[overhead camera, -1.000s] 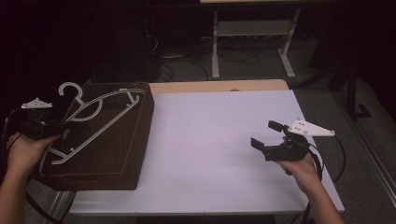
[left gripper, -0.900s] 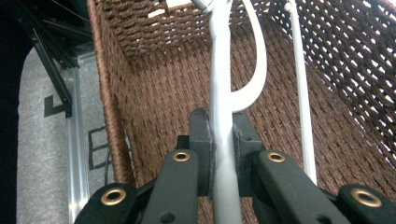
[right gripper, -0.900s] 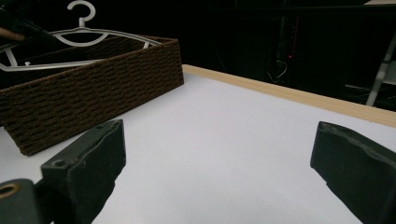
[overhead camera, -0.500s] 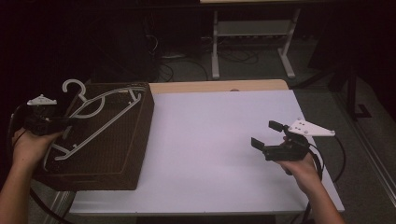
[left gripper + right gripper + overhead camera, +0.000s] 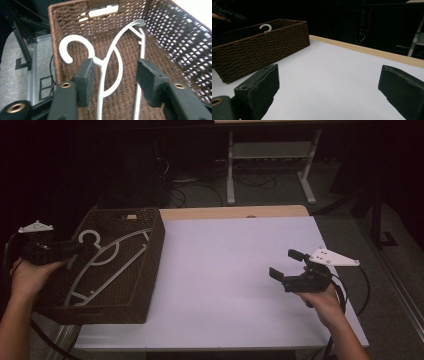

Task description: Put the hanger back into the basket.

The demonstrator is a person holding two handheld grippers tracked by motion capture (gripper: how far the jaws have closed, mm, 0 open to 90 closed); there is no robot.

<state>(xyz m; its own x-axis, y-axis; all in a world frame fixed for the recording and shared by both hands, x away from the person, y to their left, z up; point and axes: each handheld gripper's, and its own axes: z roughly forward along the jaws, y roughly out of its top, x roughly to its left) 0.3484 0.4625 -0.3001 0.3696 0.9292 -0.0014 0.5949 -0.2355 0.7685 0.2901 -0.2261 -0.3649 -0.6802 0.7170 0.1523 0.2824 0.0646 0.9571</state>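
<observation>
Inside woven basket point(image 5: 175, 37), curved, perhaps plastic hanger point(image 5: 117, 53)

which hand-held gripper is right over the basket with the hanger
The left hand-held gripper, at the basket's left rim above the white hanger. The right hand-held gripper hovers over the bare white table.

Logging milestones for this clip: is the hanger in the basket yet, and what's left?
Done: the white hanger lies inside the brown woven basket, hook toward the far end. In hand: the left gripper has just been opening; its jaws stand apart around the hanger's neck, pads off it. The right gripper is open over the white table, holding nothing. Left: probably just withdrawing the left gripper.
</observation>
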